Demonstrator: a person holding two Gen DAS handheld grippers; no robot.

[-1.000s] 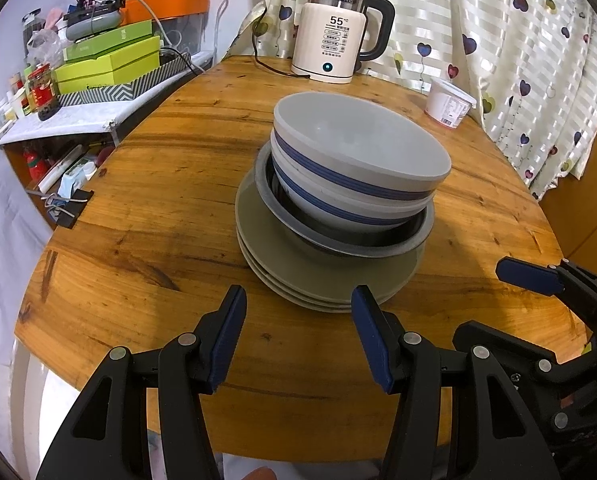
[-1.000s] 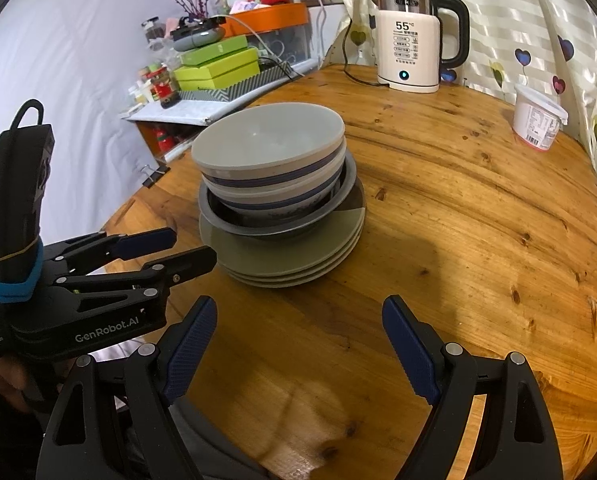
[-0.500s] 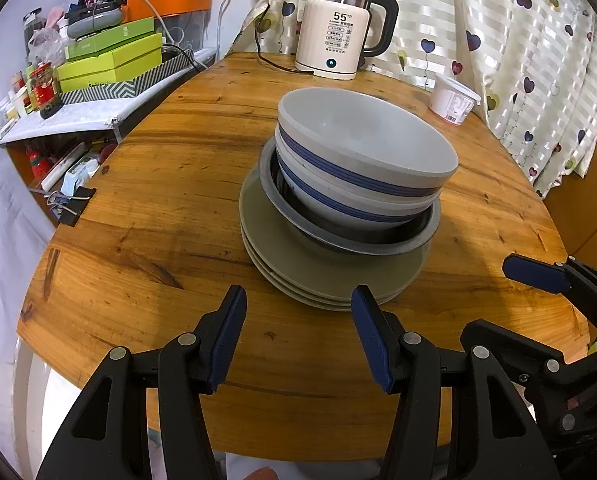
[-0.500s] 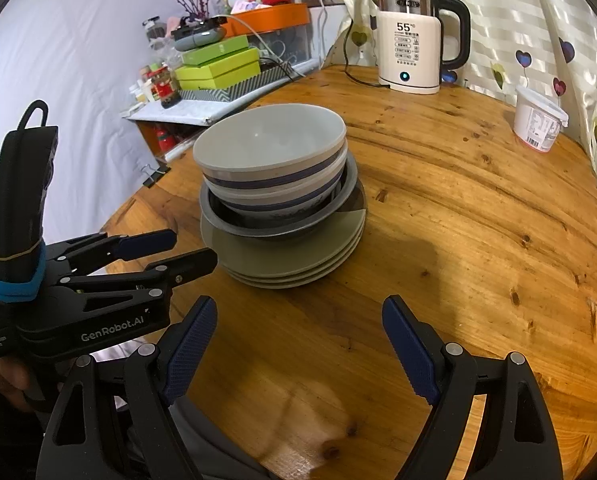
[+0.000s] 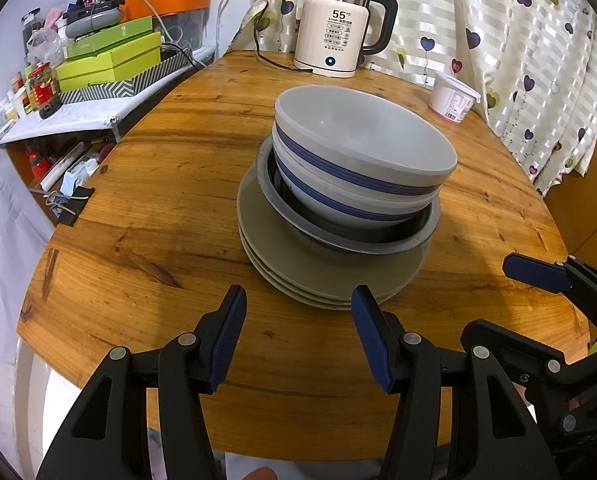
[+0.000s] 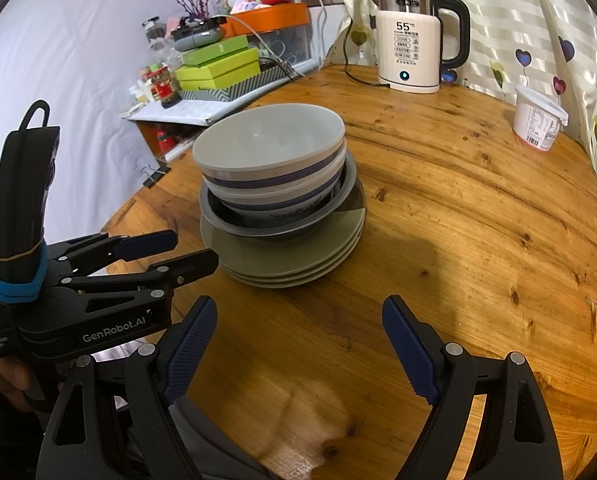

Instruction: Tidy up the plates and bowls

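Two blue-banded white bowls [image 5: 362, 168] nested in grey metal basin [image 5: 350, 240], atop three olive plates [image 5: 322, 280]. Left gripper [image 5: 298, 334] and right gripper [image 6: 298, 354] fingers stood wide, empty.

Left black plastic two-finger gripper with blue ribbed pads [image 5: 298, 328]: tilted downward, jaws parted with nothing between them, blue pads facing each other across bare space. Seen from the right wrist view as well [image 6: 166, 252], at the left edge, fingers lying roughly level and pointing rightward, a tall black handle with a blue band rising behind them. Gripped from below by a person's hand [image 6: 2, 384], only partly visible at the frame's edge.

Right black plastic two-finger gripper with blue ribbed pads [image 6: 298, 350]: also angled downward, jaws spread wider, empty. Visible from the left wrist view at the right edge [image 5: 510, 296], fingers pointing leftward, touching nothing.
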